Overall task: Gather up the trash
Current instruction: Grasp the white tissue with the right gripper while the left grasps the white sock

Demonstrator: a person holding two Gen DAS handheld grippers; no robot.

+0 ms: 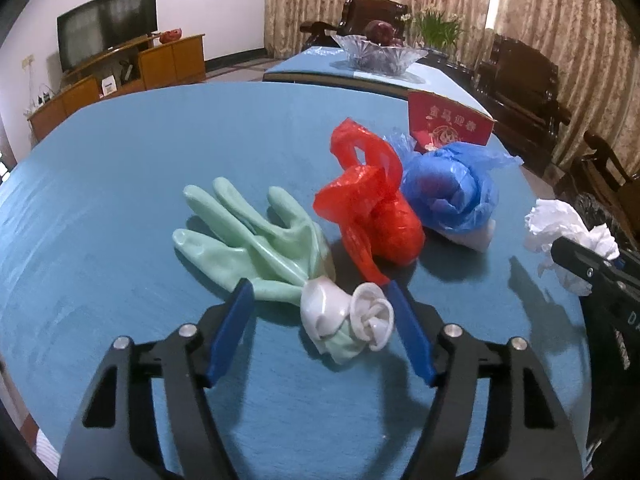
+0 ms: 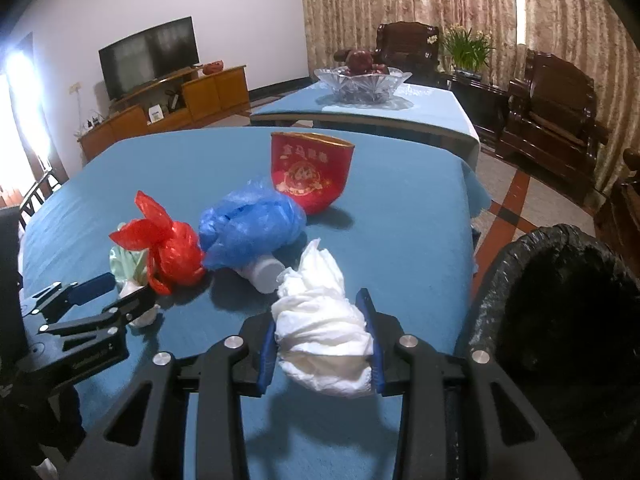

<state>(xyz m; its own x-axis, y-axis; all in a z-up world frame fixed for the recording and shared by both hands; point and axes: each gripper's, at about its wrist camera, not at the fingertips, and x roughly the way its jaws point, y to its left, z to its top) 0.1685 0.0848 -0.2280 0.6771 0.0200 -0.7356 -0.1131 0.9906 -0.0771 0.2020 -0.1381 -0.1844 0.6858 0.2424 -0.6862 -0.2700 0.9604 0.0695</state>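
My bin (image 2: 560, 320), lined in black, sits just off the table's (image 2: 400, 220) right edge, so with the right gripper (image 2: 322, 344) pinched firmly on the crumpled white tissue (image 2: 324, 332), I'd lift clear, swing right and let go only once over the opening. My left gripper (image 1: 320, 320) stands wide, straddling the rolled cuff of the green glove (image 1: 256, 236) without squeezing it. The red paper box (image 2: 310, 170) carries gold Chinese characters I can't read reliably.

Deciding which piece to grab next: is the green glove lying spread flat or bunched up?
Partly both: the green glove has its fingers spread flat on the table, while its cuff end is rolled and bunched between the open left tongs.
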